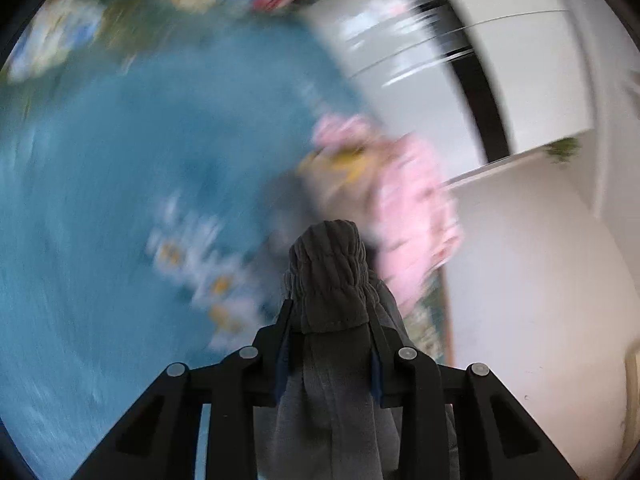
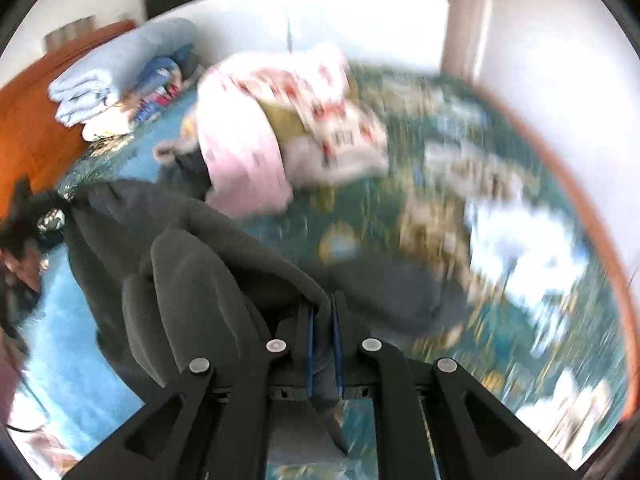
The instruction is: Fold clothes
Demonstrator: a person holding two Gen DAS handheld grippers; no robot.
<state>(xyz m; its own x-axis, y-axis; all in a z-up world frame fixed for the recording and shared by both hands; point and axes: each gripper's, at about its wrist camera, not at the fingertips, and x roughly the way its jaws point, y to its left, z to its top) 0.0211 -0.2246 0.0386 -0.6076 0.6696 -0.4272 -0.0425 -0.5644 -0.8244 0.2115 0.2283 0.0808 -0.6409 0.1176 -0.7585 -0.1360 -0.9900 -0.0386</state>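
Observation:
A dark grey garment with an elastic waistband point(image 1: 328, 276) is pinched in my left gripper point(image 1: 330, 308), which is shut on the bunched waistband; the cloth hangs down between the fingers. My right gripper point(image 2: 324, 304) is shut on another edge of the same grey garment point(image 2: 192, 240), which stretches in folds to the left above the bed. The left gripper point(image 2: 20, 216) shows blurred at the far left of the right wrist view, at the garment's other end. Both views are motion-blurred.
A teal floral bedspread point(image 1: 120, 184) covers the bed point(image 2: 460, 184). A heap of pink and patterned clothes point(image 2: 272, 128) lies beyond the garment; it also shows in the left wrist view point(image 1: 404, 200). Folded pale blue bedding point(image 2: 92, 88) sits by the orange headboard point(image 2: 28, 120). White walls surround.

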